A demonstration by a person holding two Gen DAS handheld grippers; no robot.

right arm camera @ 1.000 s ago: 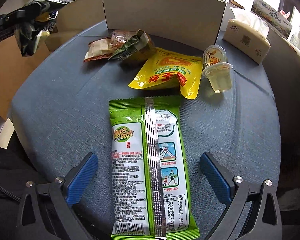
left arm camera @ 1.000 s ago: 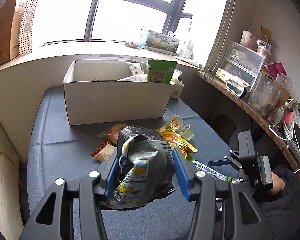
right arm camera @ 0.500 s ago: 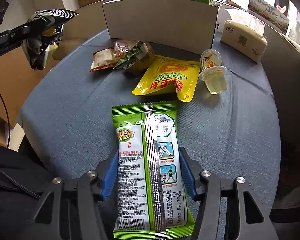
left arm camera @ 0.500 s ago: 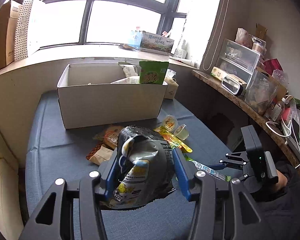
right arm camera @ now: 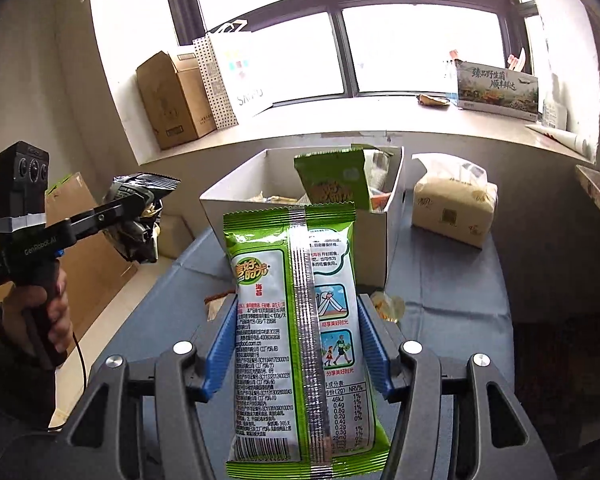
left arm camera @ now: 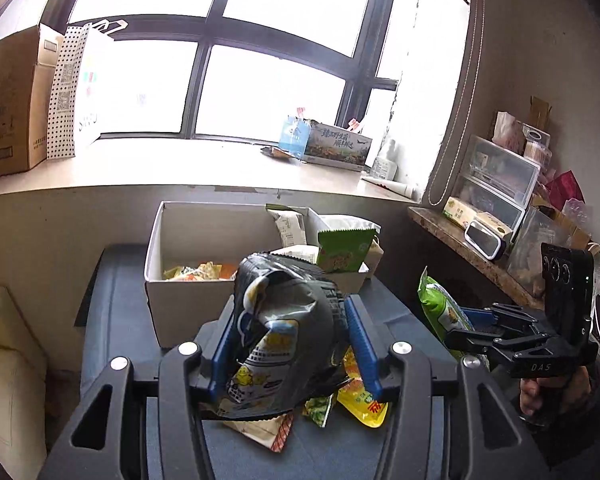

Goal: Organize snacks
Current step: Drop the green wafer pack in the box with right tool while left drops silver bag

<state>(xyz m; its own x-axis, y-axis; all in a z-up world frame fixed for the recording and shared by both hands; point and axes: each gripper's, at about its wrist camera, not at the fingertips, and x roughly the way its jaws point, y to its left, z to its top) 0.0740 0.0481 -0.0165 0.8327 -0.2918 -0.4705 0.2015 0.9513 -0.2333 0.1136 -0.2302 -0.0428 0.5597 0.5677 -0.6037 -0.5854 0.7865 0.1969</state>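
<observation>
My left gripper (left arm camera: 290, 308) is shut on a crumpled dark grey snack bag (left arm camera: 284, 332), held in the air before the open white box (left arm camera: 180, 312). My right gripper (right arm camera: 298, 302) is shut on a long green seaweed packet (right arm camera: 268, 320), its printed back toward the camera, also lifted off the blue table (right arm camera: 440, 292). In the right wrist view the left gripper (right arm camera: 140, 208) with the grey bag (right arm camera: 138, 240) hangs at the left, in a person's hand. The left wrist view shows the right gripper (left arm camera: 476, 320) and green packet (left arm camera: 440, 308) at the right.
The box holds several snacks; a green pouch (left arm camera: 342, 252) stands in its right end. Loose packets, among them a yellow pouch (left arm camera: 364, 404), lie on the table below my left gripper. A tissue pack (right arm camera: 452, 208) sits right of the box. A cluttered shelf (left arm camera: 496, 184) lines the right wall.
The right gripper closed on the green packet and lifted it off the table. Both grippers rose and moved toward the box; the left kept its hold on the grey bag.
</observation>
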